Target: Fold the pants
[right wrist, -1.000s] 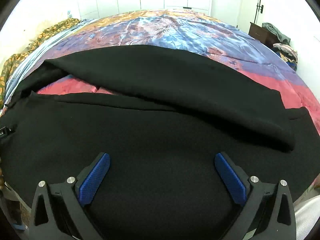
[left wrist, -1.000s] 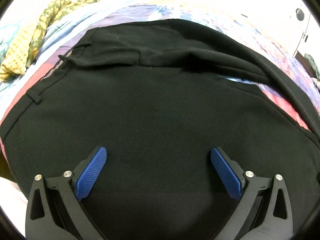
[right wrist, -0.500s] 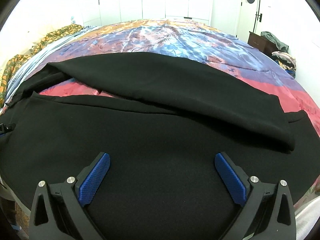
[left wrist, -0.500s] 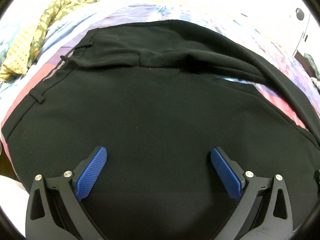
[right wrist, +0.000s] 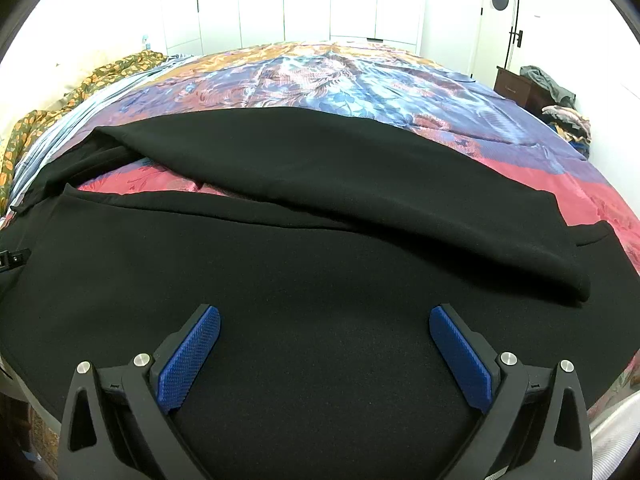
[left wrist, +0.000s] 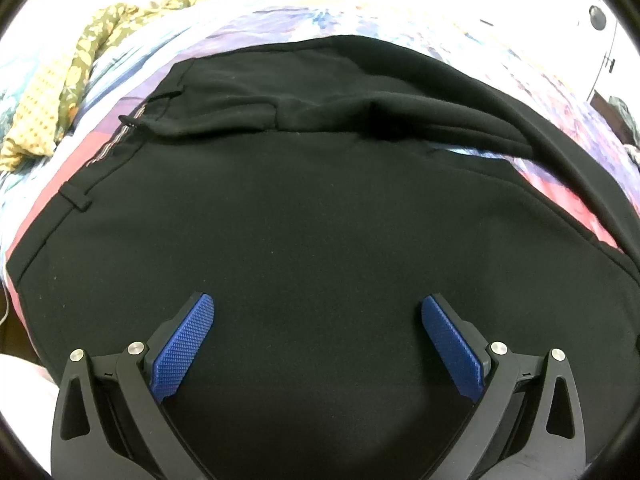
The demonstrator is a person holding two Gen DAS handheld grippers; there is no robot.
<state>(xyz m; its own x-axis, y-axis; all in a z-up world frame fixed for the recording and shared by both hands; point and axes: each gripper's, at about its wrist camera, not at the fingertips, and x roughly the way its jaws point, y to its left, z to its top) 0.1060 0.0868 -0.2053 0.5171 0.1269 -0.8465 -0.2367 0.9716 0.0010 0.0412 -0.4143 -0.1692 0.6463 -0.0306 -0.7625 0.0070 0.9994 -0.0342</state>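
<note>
While both spread wide and grasping nothing, the left tongs (left wrist: pixel 318 312) and right tongs (right wrist: pixel 324 324) hover over black pants (left wrist: pixel 304 224). Pants lie flat on a patterned bedspread (right wrist: pixel 340 76).

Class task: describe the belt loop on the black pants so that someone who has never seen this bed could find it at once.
Start at the patterned bedspread, then the black pants spread over it. Follow their waistband edge on the left in the left wrist view: the belt loop is the short black strap that crosses that edge, nearer the camera than the striped lining at the pants' opening.
</note>
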